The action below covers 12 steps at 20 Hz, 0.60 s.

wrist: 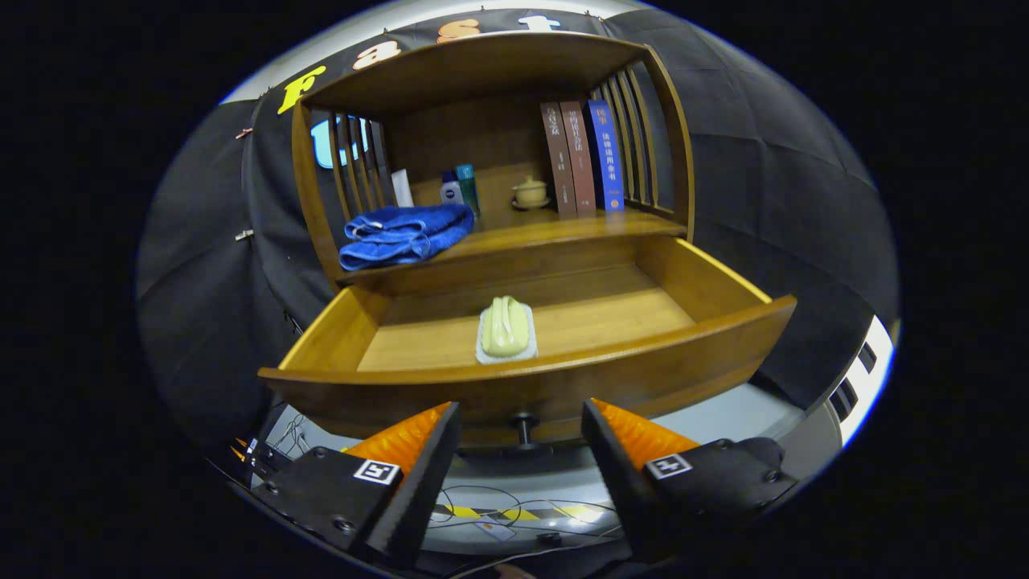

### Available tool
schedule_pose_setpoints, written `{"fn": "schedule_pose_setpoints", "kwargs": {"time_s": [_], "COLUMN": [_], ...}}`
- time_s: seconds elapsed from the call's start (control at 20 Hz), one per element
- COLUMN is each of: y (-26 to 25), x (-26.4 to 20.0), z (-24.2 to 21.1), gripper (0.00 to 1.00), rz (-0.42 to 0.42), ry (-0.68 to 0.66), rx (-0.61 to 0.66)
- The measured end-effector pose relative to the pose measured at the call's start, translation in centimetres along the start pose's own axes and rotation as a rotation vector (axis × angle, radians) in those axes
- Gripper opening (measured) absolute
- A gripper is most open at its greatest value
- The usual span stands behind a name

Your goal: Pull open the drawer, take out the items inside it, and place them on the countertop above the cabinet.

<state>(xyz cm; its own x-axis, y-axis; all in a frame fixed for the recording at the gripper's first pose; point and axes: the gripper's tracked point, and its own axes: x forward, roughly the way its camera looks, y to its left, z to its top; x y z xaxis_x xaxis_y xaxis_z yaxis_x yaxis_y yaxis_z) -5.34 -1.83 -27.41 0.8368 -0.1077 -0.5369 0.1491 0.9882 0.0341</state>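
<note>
Fingers-forward view, near open drawer (522, 378)

books (580, 157): three, upright, landmark | lidded cup (530, 192): just left of books, on saucer | two bottles (460, 187): further left of books, side by side | white card (402, 188): left of bottles, leaning | cables (482, 507): on floor, far below books

printed characters are seen on the spines of three books (582, 157) on the cabinet's table, too small and blurred to be read
</note>
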Motion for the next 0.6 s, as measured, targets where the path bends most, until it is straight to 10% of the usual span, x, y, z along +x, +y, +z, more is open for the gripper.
{"fn": "schedule_pose_setpoints", "kwargs": {"time_s": [0.6], "y": [3.1], "x": [8.8], "z": [10.1], "gripper": [0.99], "rz": [0.037], "ry": [0.073], "rx": [0.000]}}
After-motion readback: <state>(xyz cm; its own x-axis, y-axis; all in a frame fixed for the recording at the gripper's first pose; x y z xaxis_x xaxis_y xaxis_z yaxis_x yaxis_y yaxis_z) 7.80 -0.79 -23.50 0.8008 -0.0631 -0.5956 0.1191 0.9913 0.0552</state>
